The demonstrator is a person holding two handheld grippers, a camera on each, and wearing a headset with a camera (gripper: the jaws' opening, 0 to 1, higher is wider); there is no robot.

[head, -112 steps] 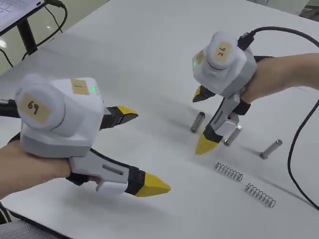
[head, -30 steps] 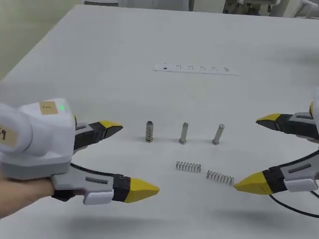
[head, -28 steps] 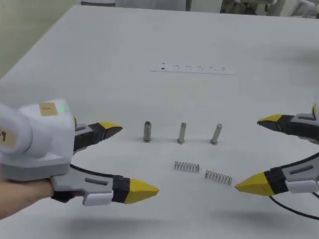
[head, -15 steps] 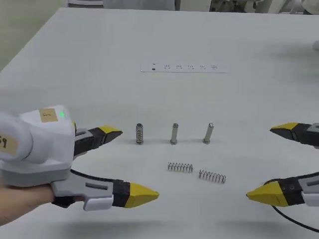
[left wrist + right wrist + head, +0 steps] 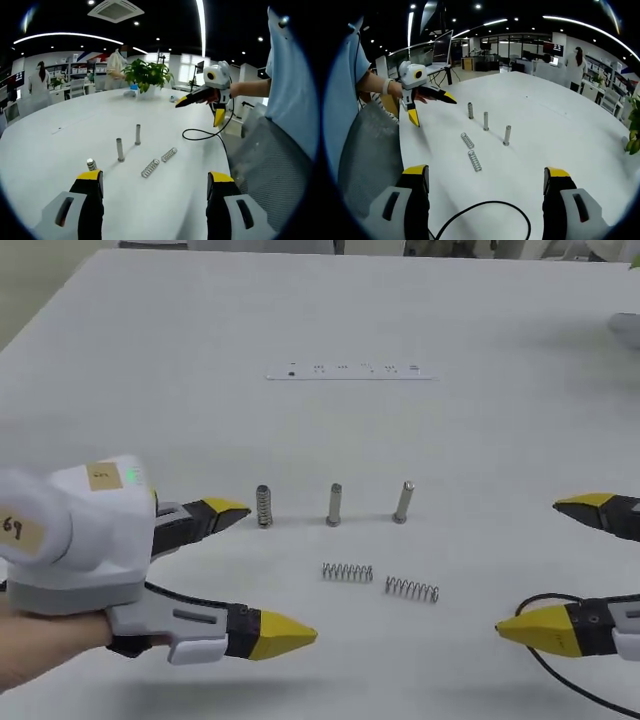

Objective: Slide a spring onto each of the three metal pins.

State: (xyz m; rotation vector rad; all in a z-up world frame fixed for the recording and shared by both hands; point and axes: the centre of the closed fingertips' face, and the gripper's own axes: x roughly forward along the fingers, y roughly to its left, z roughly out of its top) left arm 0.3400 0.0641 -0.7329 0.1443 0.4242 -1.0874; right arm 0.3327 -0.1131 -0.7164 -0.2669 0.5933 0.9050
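Observation:
Three metal pins stand upright in a row mid-table. The left pin [image 5: 264, 506] carries a spring; the middle pin [image 5: 334, 504] and right pin [image 5: 403, 501] are bare. Two loose springs [image 5: 347, 572] [image 5: 411, 589] lie flat just in front of them. My left gripper [image 5: 280, 572] hovers open at the left, its tips level with the sprung pin. My right gripper [image 5: 527, 568] hovers open at the far right, well away from the pins. The right gripper view shows the sprung pin [image 5: 470, 110], both bare pins [image 5: 485, 121] [image 5: 507, 135] and both springs [image 5: 467, 140] [image 5: 474, 160]. Neither gripper holds anything.
A white power strip [image 5: 350, 371] lies flat on the table beyond the pins. A black cable [image 5: 560, 665] trails from the right gripper along the near edge. A mesh chair [image 5: 367, 150] stands at the table edge, a potted plant [image 5: 147, 75] at the far end.
The right gripper, earlier down among the pins, has pulled back to the right and stands open. Over the last second the head camera shifted, and the right gripper drifted a little further right.

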